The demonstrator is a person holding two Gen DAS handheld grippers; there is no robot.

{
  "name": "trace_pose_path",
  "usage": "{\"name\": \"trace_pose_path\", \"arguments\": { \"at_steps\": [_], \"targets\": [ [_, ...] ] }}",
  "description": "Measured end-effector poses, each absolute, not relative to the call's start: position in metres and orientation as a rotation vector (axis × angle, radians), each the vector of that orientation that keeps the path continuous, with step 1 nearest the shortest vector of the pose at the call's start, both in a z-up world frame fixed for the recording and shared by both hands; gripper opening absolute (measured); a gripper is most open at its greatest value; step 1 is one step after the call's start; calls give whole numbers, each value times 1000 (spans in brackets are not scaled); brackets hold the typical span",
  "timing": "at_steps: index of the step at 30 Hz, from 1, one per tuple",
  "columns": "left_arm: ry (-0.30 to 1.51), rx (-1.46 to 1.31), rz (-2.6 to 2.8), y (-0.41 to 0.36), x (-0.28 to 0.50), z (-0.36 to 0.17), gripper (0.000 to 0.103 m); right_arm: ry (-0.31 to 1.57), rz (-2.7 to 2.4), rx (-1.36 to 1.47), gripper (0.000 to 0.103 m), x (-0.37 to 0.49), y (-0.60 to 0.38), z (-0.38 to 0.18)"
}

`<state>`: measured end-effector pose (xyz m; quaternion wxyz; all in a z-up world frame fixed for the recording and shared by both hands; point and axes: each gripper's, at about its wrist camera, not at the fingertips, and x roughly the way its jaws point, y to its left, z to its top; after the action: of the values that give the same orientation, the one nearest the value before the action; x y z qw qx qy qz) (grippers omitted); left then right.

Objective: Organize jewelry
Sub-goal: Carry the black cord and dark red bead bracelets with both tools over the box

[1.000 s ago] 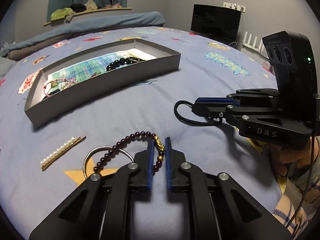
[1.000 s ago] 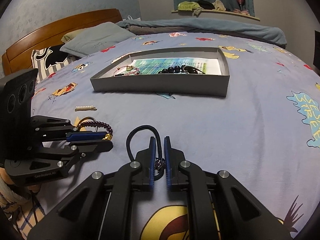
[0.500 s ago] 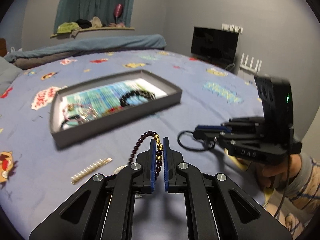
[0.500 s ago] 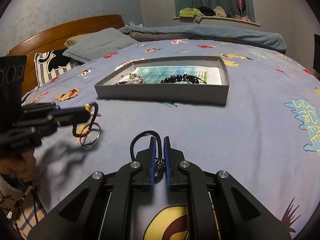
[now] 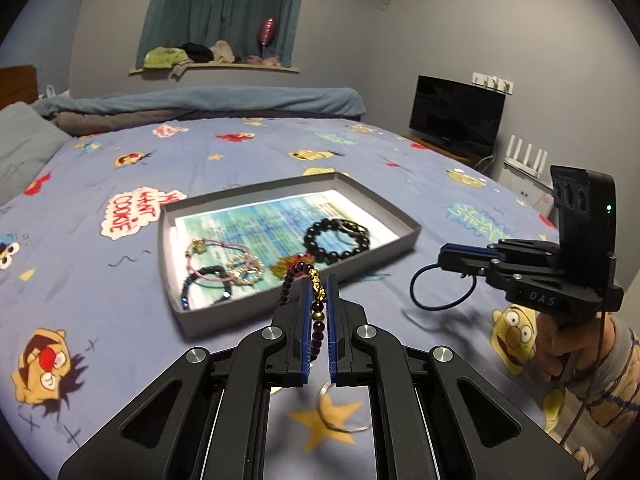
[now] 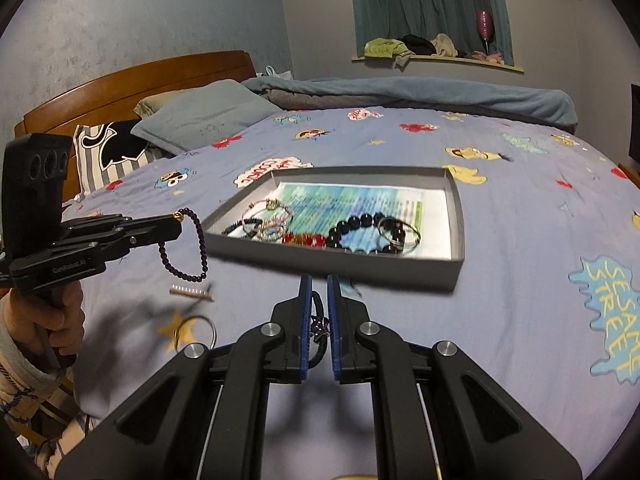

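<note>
My left gripper is shut on a dark purple bead bracelet with a gold charm, held in the air just short of the near wall of the grey tray. From the right wrist view the bracelet dangles in a loop from the left gripper. My right gripper is shut on a black cord loop with a small dark charm, raised above the bed in front of the tray. The cord loop hangs from the right gripper at the right.
The tray holds a black bead bracelet, pink cord bracelets and red beads. A pearl hair clip and a silver hoop lie on the blue cartoon bedsheet. Pillows sit far left, a monitor far right.
Both grippers have risen off the bed with their pieces. The left one carried the purple bracelet up and toward the tray, leaving the hoop and hair clip on the sheet.
</note>
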<state>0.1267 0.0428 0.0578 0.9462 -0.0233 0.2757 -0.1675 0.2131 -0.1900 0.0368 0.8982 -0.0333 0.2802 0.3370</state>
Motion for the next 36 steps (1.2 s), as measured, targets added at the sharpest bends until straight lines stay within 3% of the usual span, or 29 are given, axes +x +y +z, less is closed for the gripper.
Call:
{"name": "trace_pose_path", "arguments": {
  "at_steps": [21, 36],
  "targets": [
    [551, -38, -312, 47, 179, 67, 7, 530, 681, -65, 8, 267, -170, 68],
    [614, -60, -281, 54, 237, 45, 7, 587, 626, -37, 8, 336, -165, 40]
  ]
}}
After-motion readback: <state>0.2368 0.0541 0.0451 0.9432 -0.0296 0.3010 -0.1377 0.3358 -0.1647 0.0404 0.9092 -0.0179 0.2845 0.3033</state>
